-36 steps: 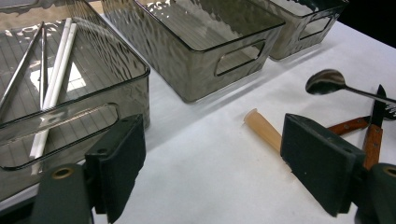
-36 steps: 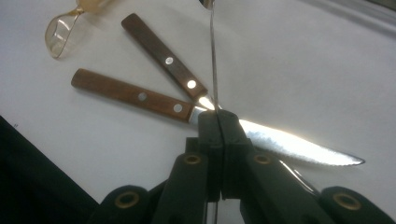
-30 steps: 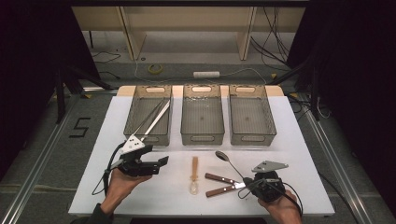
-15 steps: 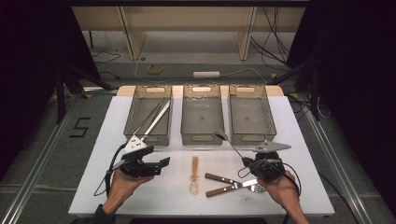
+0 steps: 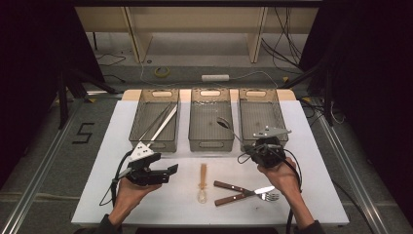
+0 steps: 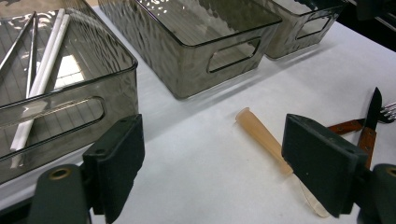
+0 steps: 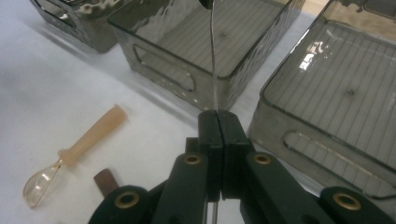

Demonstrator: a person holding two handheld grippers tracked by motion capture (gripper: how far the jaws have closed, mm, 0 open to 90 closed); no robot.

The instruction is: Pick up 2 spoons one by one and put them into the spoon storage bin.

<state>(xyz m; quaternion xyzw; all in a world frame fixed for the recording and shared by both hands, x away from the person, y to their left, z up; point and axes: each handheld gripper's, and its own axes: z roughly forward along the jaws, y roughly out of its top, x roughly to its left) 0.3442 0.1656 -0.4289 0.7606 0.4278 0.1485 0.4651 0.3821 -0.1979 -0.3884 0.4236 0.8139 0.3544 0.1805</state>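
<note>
We grip the metal spoon (image 7: 214, 60) by its handle in the clenched right claw (image 7: 218, 116), over the middle bin (image 5: 210, 124) | left claw (image 6: 212, 163) released above the surface (image 5: 311, 161) | we should lower the bowl inside before releasing.

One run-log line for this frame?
right gripper: shut on metal spoon, above middle bin | left gripper: open, empty

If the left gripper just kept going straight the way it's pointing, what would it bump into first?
Probably the plastic spoon: its tan handle lies on the white table just ahead, between the open jaws of the left gripper. Depth is hard to judge; it might pass over it.
</note>
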